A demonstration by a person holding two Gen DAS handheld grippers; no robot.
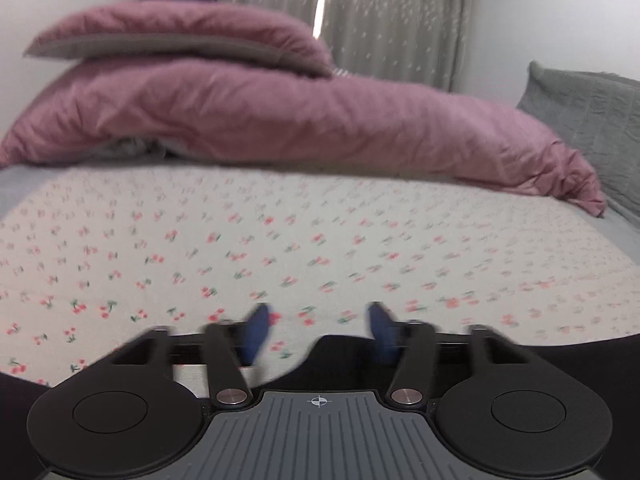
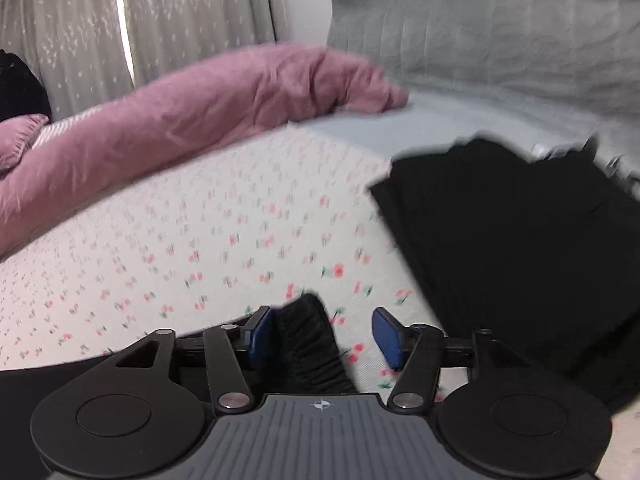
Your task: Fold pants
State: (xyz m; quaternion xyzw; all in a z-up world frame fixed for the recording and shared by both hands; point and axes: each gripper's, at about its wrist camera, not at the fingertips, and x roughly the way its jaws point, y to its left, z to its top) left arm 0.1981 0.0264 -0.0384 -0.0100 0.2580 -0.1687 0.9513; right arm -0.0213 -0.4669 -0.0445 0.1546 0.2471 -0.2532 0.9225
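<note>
Black pants (image 2: 512, 248) lie on a white bed sheet with red cherry print (image 2: 192, 240), a folded part at the right of the right wrist view. Their ribbed black waistband (image 2: 308, 340) rises between the fingers of my right gripper (image 2: 324, 332), whose jaws stand apart and do not pinch it. In the left wrist view my left gripper (image 1: 318, 332) is open over the sheet (image 1: 280, 240), with an edge of the black pants (image 1: 348, 356) just below and to the right of its fingers. Both views are motion blurred.
A rolled pink duvet (image 1: 280, 120) lies across the far side of the bed with a pink pillow (image 1: 180, 36) on top. A grey pillow (image 2: 480, 28) stands at the head end. Grey curtains (image 1: 392, 12) hang behind.
</note>
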